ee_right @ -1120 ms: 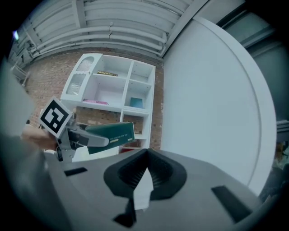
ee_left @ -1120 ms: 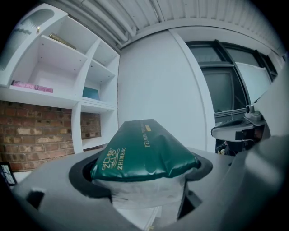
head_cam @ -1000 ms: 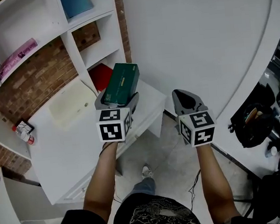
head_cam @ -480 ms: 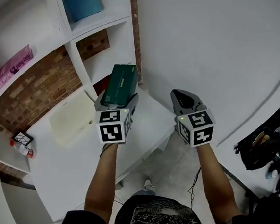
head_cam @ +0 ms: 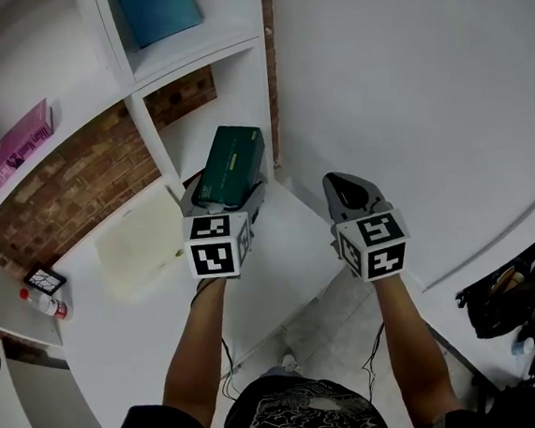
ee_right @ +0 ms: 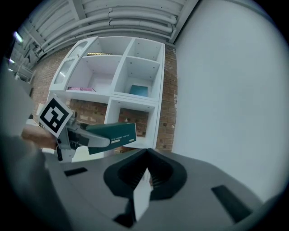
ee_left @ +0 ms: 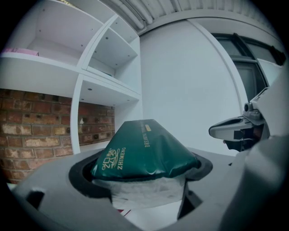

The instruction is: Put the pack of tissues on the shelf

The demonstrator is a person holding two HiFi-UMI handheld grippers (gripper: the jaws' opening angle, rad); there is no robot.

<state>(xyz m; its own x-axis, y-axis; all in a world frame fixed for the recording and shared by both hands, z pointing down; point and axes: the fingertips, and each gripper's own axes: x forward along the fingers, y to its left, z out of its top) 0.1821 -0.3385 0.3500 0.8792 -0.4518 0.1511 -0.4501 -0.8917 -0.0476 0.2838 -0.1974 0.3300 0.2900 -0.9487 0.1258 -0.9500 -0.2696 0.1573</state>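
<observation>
A dark green pack of tissues (head_cam: 230, 163) with gold print sticks out of my left gripper (head_cam: 224, 192), which is shut on its near end; in the left gripper view the pack (ee_left: 144, 151) fills the space between the jaws. The pack is held up in front of the white shelf unit (head_cam: 190, 48), close to its lower right compartment (head_cam: 216, 119). My right gripper (head_cam: 352, 191) hovers to the right at the same height, shut with nothing in it (ee_right: 146, 173). From the right gripper view the pack (ee_right: 113, 135) shows before the shelf unit (ee_right: 122, 81).
On the shelves lie a blue item (head_cam: 158, 7) and a pink pack (head_cam: 13, 158). Below them is a white table (head_cam: 117, 317) with a cream tray (head_cam: 138, 240) and a small bottle (head_cam: 46, 305). A white wall (head_cam: 405, 82) is at the right, dark bags (head_cam: 511, 298) on the floor.
Both grippers and the view have moved closer to the shelf unit; its lower right compartment now lies right behind the pack. The left gripper has kept its hold on the pack.
</observation>
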